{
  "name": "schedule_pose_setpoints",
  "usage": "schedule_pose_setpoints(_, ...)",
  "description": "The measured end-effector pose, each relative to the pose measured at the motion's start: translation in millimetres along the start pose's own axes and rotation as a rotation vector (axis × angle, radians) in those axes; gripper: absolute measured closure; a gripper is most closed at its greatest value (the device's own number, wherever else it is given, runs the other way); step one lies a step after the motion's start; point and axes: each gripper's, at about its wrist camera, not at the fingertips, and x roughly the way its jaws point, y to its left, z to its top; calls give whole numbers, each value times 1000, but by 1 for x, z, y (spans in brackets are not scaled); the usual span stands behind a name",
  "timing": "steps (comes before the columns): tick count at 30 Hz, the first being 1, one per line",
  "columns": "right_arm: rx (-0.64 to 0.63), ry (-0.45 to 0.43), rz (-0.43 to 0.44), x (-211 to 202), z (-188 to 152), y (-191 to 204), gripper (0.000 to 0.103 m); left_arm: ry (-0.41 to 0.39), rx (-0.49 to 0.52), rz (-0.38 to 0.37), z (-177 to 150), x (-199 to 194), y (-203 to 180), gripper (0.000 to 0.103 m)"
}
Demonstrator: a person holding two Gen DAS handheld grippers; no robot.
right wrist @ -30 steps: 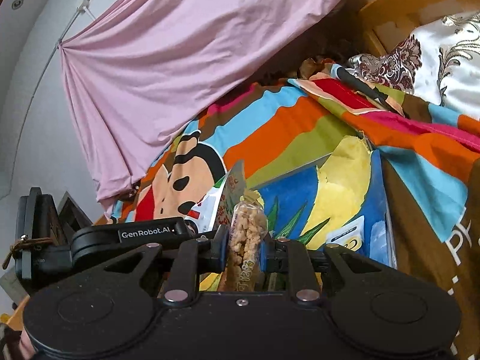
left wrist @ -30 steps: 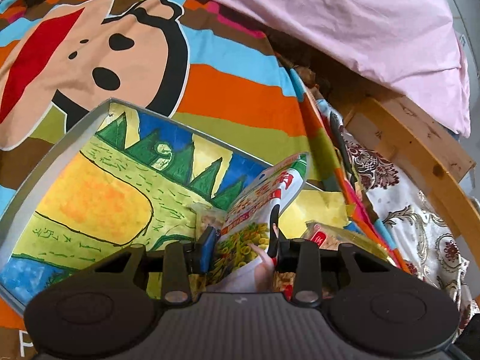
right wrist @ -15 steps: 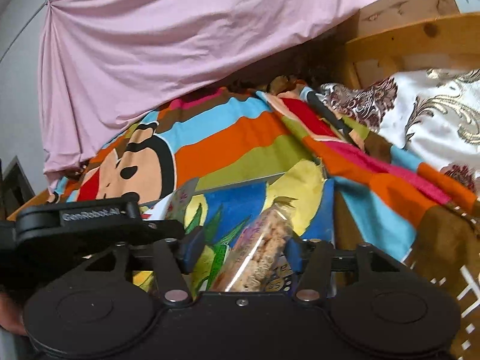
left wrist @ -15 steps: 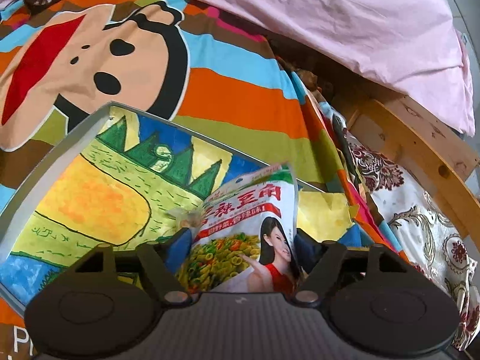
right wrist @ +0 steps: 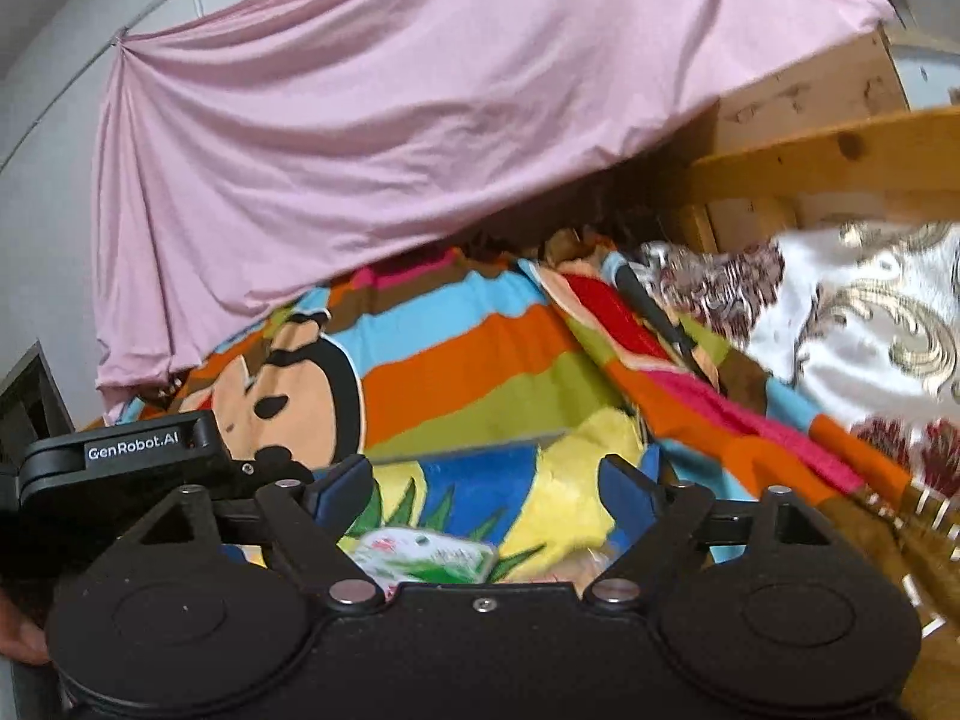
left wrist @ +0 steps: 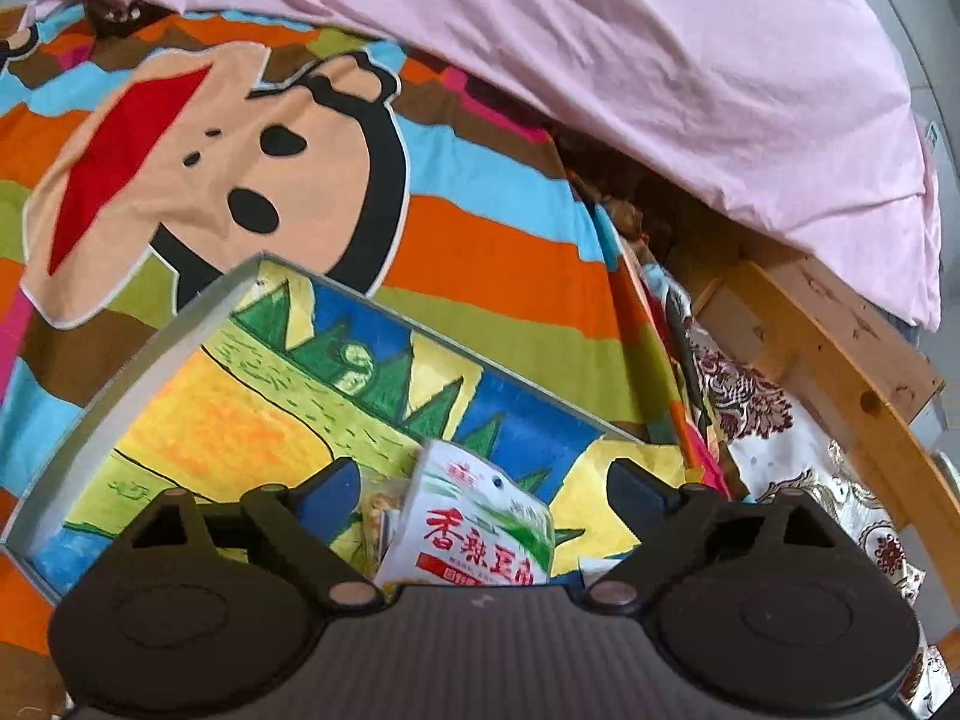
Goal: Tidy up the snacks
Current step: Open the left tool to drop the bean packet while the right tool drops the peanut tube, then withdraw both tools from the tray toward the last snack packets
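A tray (left wrist: 180, 324) with a grey rim and a painted landscape bottom lies on the bed. In it lies a white and green snack bag (left wrist: 474, 528) with red characters, beside a clear pack of crunchy snacks (left wrist: 378, 516) that is mostly hidden. My left gripper (left wrist: 483, 480) hangs just above the bag, jaws opening wide, pads clear of it. My right gripper (right wrist: 483, 480) is over the tray (right wrist: 480, 447) too, jaws opening, nothing pressed between them. The bag (right wrist: 420, 558) shows low between its fingers. The left gripper's body (right wrist: 120, 462) is at the right view's left.
A striped blanket (left wrist: 480, 240) with a cartoon face lies under the tray. A pink sheet (left wrist: 660, 60) hangs behind it. A wooden bed frame (left wrist: 840, 360) and a floral cloth (right wrist: 870, 330) are on the right. A hand (right wrist: 18, 636) shows at the lower left edge.
Both grippers went from shut to wide open. The left one let go of the white and green bag, the right one the clear pack; both snacks dropped into the tray. Both grippers rose slightly.
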Motion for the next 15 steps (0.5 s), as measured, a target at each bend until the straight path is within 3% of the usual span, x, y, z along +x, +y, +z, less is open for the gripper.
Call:
schedule_pose_setpoints(4,-17,-38,25,-17,10,9,10,-38,14,6,5,-20,-1,3)
schedule_pose_setpoints(15,-87,-156,44,-95,28,39,1,-147,72,17,6,-102,-7,1)
